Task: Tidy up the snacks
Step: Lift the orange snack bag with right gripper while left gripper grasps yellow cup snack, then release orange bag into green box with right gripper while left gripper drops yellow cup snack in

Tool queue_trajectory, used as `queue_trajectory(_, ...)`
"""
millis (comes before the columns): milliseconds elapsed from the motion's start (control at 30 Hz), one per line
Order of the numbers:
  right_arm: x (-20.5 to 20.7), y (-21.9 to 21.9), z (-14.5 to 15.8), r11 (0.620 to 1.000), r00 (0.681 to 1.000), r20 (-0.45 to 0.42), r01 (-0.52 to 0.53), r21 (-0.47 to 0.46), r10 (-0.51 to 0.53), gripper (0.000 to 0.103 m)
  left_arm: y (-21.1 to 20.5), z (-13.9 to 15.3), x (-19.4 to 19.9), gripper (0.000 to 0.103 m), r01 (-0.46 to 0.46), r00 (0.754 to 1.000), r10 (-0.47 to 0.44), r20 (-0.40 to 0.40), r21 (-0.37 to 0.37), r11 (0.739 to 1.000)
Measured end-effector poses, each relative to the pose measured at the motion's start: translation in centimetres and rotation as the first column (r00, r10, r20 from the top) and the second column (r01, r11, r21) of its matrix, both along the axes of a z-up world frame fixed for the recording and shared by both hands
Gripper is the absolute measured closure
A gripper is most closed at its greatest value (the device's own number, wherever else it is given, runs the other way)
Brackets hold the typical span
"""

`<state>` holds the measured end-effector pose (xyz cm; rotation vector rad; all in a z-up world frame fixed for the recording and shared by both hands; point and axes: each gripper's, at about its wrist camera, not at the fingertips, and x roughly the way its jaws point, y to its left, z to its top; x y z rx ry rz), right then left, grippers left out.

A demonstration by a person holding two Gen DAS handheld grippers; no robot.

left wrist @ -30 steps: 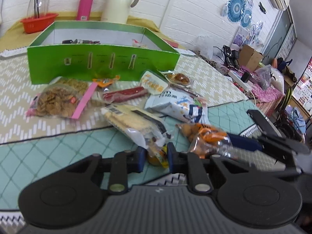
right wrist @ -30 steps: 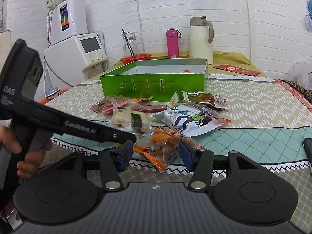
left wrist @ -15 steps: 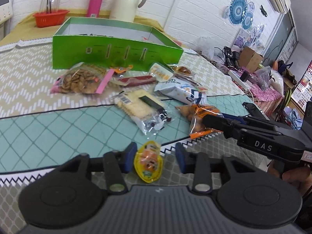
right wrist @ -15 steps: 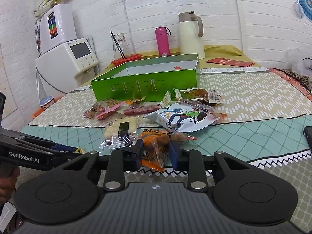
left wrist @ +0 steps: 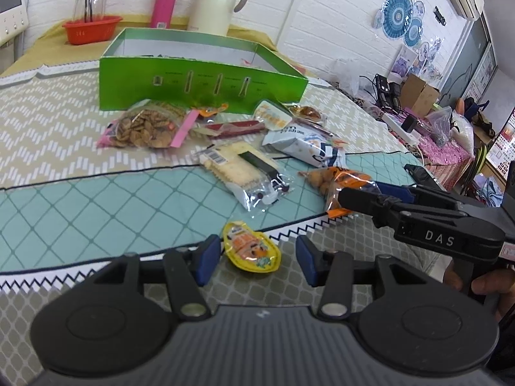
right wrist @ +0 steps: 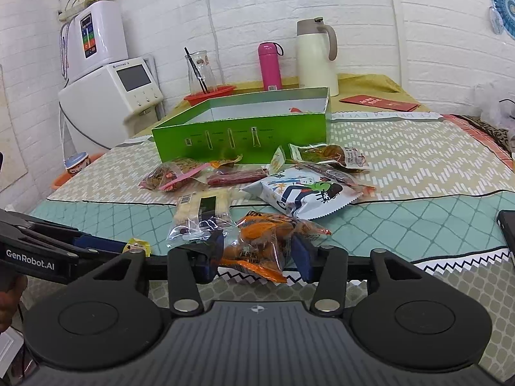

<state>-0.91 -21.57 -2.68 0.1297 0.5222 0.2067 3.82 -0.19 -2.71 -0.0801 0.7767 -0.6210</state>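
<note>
A small yellow snack packet [left wrist: 248,247] lies on the mat between the fingers of my left gripper [left wrist: 257,252]. Its jaws are opening and the pads stand clear of the packet. An orange snack bag [right wrist: 267,234] sits between the blue pads of my right gripper [right wrist: 257,251], whose jaws are also opening around it. In the left wrist view the right gripper [left wrist: 367,194] reaches in from the right at the orange bag [left wrist: 334,177]. The open green box [left wrist: 199,87] stands behind the snack pile.
In front of the box lie a cookie bag [left wrist: 145,127], a cracker pack [left wrist: 238,167], a white-and-blue chip bag [left wrist: 305,148] and a red stick snack [left wrist: 235,127]. A pink bottle [right wrist: 269,64], a cream thermos [right wrist: 317,58] and a red basket [right wrist: 209,95] stand behind it. A black phone [right wrist: 508,228] lies at the right edge.
My left gripper drew back toward the near edge with the yellow packet and opened, leaving it on the mat. My right gripper squeezed the orange bag, then widened again.
</note>
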Motion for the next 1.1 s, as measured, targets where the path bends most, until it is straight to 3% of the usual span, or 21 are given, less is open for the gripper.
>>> queue_trajectory(133, 0.5, 0.0, -0.3, 1.000, 1.000, -0.016, 0.006, 0.008, -0.005, 0.020, -0.2, 0.0, 0.1, 0.055, 0.005, 1.000, -0.005, 0.007, 0.006, 1.000)
queue_trajectory(400, 0.8, 0.1, -0.5, 1.000, 1.000, -0.018, 0.014, 0.017, -0.014, 0.022, -0.2, -0.2, 0.3, 0.072, 0.010, 0.999, -0.011, 0.032, 0.016, 1.000)
queue_trajectory(433, 0.7, 0.2, -0.5, 1.000, 1.000, -0.013, 0.014, 0.011, -0.014, 0.032, -0.2, -0.2, 0.3, 0.072, 0.007, 0.999, -0.007, 0.031, 0.009, 1.000)
queue_trajectory(467, 0.6, 0.2, -0.5, 1.000, 1.000, -0.001, 0.015, -0.001, -0.015, 0.048, -0.1, -0.3, 0.4, 0.072, 0.002, 1.000, -0.002, 0.030, 0.002, 1.000)
queue_trajectory(567, 0.4, 0.3, -0.3, 1.000, 1.000, 0.006, -0.005, -0.012, 0.006, 0.060, 0.1, -0.2, 0.5, 0.073, -0.015, 1.000, 0.015, 0.018, -0.017, 1.000)
queue_trajectory(867, -0.8, 1.5, 2.1, 0.998, 0.995, 0.079, -0.062, -0.033, 0.064, 0.065, 0.7, 2.2, 0.5, 0.075, -0.030, 0.997, 0.034, 0.068, -0.064, 0.998)
queue_trajectory(1100, 1.1, 0.8, 5.0, 0.998, 0.981, 0.184, -0.054, -0.031, 0.058, 0.067, 1.4, 5.5, 3.8, 0.075, -0.071, 0.985, 0.088, 0.146, -0.116, 0.991)
